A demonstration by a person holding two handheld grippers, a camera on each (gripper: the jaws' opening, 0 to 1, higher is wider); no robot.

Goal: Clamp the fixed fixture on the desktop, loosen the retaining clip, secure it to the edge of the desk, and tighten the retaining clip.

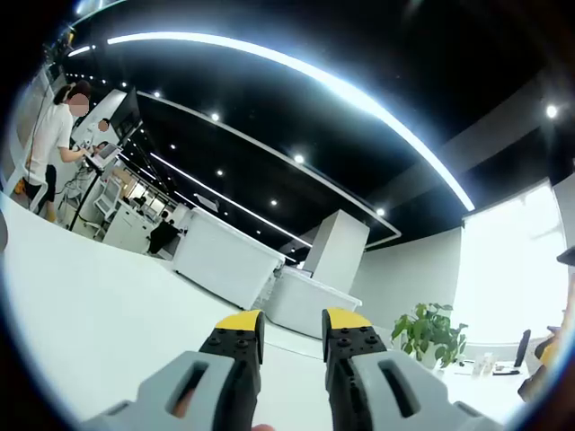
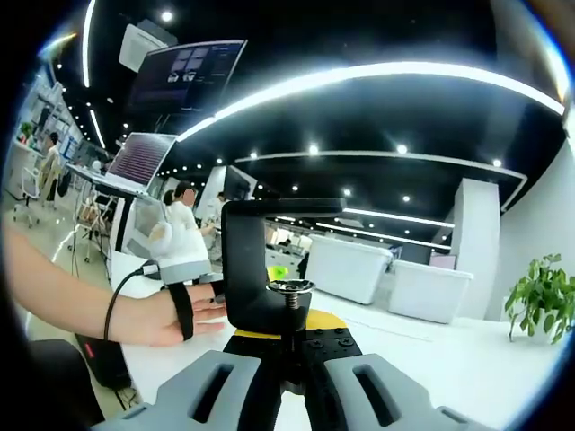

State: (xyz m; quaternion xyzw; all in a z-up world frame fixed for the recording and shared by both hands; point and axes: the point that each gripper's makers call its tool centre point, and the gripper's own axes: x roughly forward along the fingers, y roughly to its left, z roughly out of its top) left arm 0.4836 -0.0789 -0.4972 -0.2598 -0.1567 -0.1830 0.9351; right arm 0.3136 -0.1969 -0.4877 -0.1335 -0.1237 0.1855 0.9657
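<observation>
Closest to the lens in the right gripper view, the right hand-held gripper (image 2: 289, 346) has its yellow-tipped jaws drawn together on the lower part of the black C-shaped fixture (image 2: 260, 265), at the stem of the retaining clip's screw. The fixture stands upright in the grip, rising directly ahead of the jaws with its long axis vertical: a tall back wall on the left, a top arm reaching right, and the mouth opening to the right. Inside that mouth sits the retaining clip (image 2: 290, 289), a threaded screw topped by a round metal pad, pointing up toward the top arm with a clear gap between them.

A person's hand (image 2: 171, 316) wearing a strap and a cable lies on the white tabletop (image 2: 467, 350) just left of the fixture, its fingertips close to or touching the back wall; I cannot tell which.

In the left gripper view, the left hand-held gripper (image 1: 292, 337) holds nothing, its jaws parted by a moderate gap and aimed over bare tabletop (image 1: 99, 314) toward the far room.

The coming move seems to turn on the mouth's direction: it must face the tabletop edge so the slab slides between pad and top arm. The right one already carries the fixture, so the left is likely the one free to turn the screw.

Containers: two large white bins (image 2: 349, 268) sit on the far side; their contents are hidden. A potted plant (image 2: 539, 301) stands at right.
</observation>
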